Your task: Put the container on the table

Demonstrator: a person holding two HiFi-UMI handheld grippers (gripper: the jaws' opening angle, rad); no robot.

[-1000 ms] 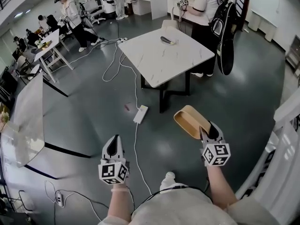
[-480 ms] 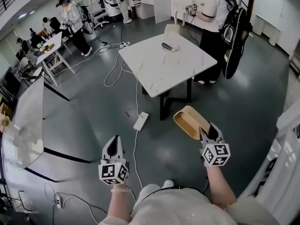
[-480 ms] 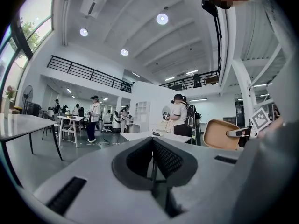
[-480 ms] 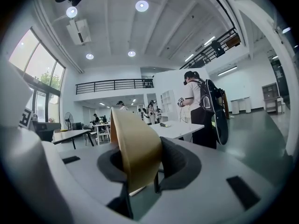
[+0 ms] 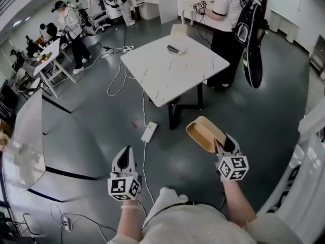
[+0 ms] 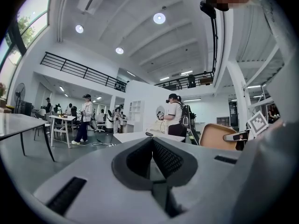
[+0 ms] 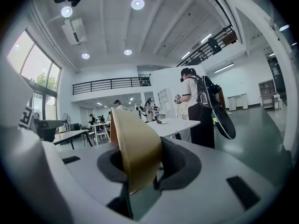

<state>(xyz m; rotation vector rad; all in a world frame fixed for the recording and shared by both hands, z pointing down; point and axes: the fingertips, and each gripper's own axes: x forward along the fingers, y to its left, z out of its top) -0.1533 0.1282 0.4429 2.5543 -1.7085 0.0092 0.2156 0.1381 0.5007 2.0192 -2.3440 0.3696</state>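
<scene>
A tan, shallow oval container (image 5: pixel 204 132) hangs on edge over the dark floor, with my right gripper (image 5: pixel 224 144) shut on its rim. In the right gripper view the container (image 7: pixel 134 143) stands upright between the pads of that gripper (image 7: pixel 142 156). My left gripper (image 5: pixel 123 159) is shut with nothing in it, held level at the lower left; its pads meet at the tip in the left gripper view (image 6: pixel 152 141). The white marble table (image 5: pixel 175 67) stands ahead, beyond both grippers, and shows in the gripper views too (image 6: pixel 135 136) (image 7: pixel 175 122).
A small dark object (image 5: pixel 174 49) lies on the table's far side. A person with a black backpack (image 5: pixel 229 14) stands behind the table. A power strip (image 5: pixel 149 132) and cables trail over the floor. A pale table (image 5: pixel 25 136) stands left, a white frame (image 5: pixel 304 177) right.
The table and floor have shifted left in the head view and the power strip has come closer. Both grippers keep their places in the picture, the container still held.
</scene>
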